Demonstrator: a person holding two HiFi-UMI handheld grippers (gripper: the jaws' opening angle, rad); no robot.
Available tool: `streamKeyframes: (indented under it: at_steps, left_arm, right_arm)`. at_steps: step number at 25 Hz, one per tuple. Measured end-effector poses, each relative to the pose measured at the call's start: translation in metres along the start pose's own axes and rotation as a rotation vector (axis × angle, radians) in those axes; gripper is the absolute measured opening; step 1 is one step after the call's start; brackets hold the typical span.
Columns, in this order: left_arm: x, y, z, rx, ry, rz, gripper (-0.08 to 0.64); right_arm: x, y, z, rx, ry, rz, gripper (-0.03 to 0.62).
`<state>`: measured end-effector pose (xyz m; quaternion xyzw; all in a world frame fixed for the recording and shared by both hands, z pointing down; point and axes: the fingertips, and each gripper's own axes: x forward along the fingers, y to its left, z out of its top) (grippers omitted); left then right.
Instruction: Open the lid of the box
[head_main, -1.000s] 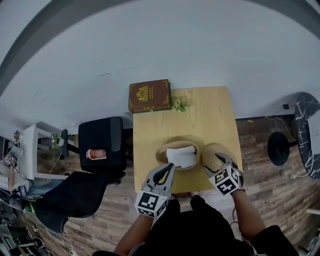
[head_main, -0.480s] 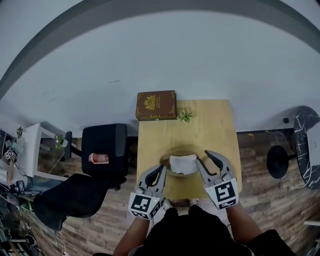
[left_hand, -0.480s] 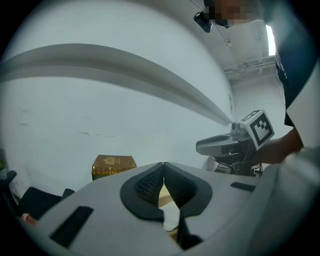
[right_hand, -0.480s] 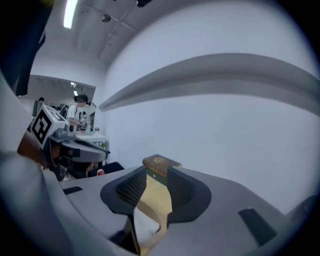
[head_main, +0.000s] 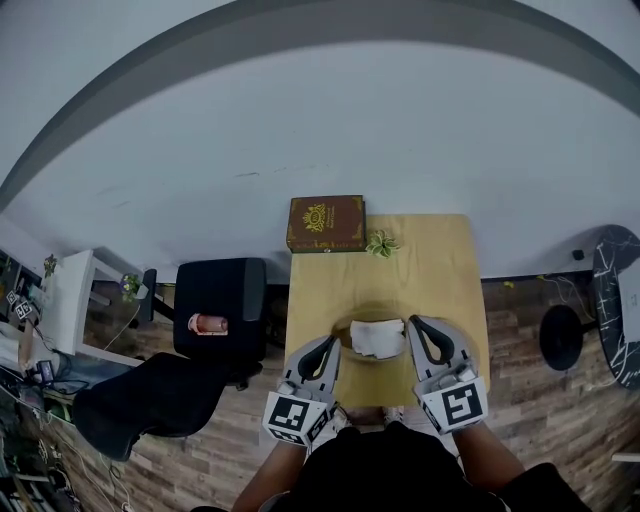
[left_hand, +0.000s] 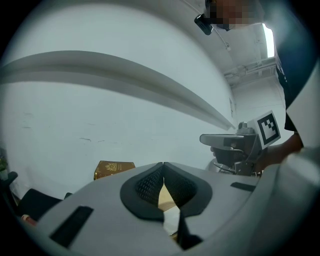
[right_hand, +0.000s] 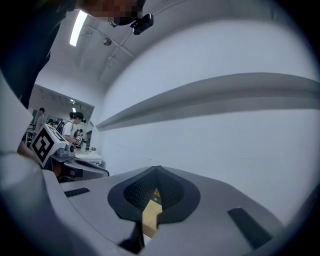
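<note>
An oval wooden box (head_main: 352, 325) stands without its lid on the near part of the table (head_main: 440, 270), with white paper (head_main: 378, 338) showing inside. The lid is hidden from me. My left gripper (head_main: 330, 346) hangs over the box's left side, its jaws shut with nothing between them (left_hand: 163, 164). Over the right side, my right gripper (head_main: 418, 326) has just been closing its jaws and is now shut on nothing (right_hand: 157, 169). Both point level toward the wall.
A brown book-like case with a gold emblem (head_main: 326, 223) lies at the table's far left corner, a small green plant (head_main: 380, 243) beside it. A black chair (head_main: 220, 295) stands left of the table, a round stool base (head_main: 560, 335) to the right. The wall is close behind.
Both grippers rose off the table and drew back toward me. The right gripper lifted away from the spot right of the box and went from open to shut, holding nothing.
</note>
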<state>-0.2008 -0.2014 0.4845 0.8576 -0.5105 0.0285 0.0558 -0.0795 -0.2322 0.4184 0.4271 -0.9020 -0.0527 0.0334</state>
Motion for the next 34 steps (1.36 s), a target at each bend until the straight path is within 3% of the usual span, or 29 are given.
streamKeyframes:
  at_steps: [22, 34]
  left_arm:
    - [0.002, 0.01, 0.006, -0.006, -0.016, 0.006, 0.02]
    - [0.006, 0.003, 0.005, 0.02, -0.007, -0.03, 0.02]
  right_arm:
    - [0.005, 0.002, 0.0, -0.044, 0.017, 0.004, 0.018]
    - [0.007, -0.007, 0.002, -0.054, -0.002, -0.009, 0.018]
